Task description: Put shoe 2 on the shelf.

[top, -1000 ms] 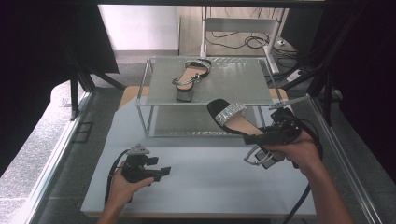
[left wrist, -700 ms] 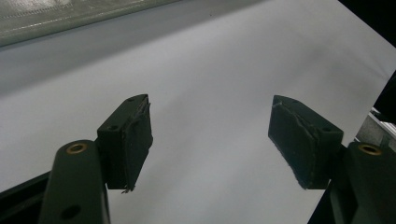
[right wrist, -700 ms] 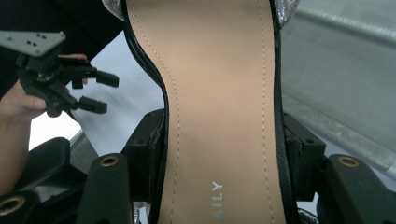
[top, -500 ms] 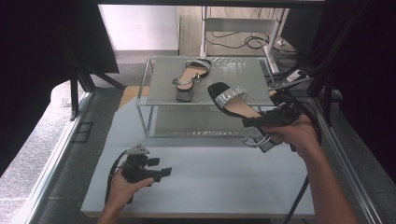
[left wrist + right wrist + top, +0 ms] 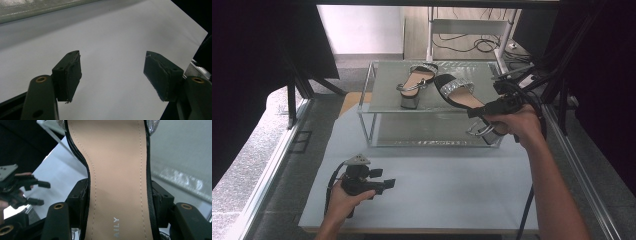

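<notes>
A: What's nearest?
B: The left gripper (image 5: 379, 185), jaws apart, nothing between them, low over the white table (image 5: 437, 190).
A: And farther off?
B: The right gripper (image 5: 492, 107) is clamped across the black sandal (image 5: 457, 95), held above the glass shelf (image 5: 377, 100). Its twin sandal (image 5: 414, 82) stands on that shelf.

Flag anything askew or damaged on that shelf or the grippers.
The sandal on the glass shelf lies tipped on its side, not standing on its sole. The left gripper's pads look frayed at the edges.
</notes>
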Action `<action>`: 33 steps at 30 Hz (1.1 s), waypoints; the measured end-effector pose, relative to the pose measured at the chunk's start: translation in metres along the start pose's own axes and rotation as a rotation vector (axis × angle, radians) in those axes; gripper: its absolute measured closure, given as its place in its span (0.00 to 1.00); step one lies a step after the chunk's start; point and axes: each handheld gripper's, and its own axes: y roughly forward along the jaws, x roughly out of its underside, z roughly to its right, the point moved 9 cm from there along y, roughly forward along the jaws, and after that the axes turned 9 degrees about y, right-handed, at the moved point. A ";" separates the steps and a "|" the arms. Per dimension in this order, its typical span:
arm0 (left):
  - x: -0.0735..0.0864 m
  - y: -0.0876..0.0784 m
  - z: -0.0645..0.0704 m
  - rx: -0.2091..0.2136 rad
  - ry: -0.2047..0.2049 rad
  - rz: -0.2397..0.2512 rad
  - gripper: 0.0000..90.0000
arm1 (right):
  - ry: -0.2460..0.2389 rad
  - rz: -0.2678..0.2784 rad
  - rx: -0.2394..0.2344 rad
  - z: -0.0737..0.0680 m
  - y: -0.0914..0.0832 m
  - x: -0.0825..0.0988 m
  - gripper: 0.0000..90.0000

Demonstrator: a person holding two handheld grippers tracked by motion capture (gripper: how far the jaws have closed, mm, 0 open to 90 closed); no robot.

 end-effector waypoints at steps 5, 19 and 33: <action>0.000 0.001 0.001 0.006 0.001 -0.001 0.34 | 0.012 -0.004 0.011 0.003 0.005 -0.013 0.47; 0.000 0.005 0.001 0.025 -0.003 -0.005 0.34 | 0.061 -0.007 0.098 0.018 0.029 -0.075 0.47; 0.000 0.006 0.001 0.030 0.001 -0.007 0.34 | 0.129 0.003 0.201 0.048 0.053 -0.113 0.47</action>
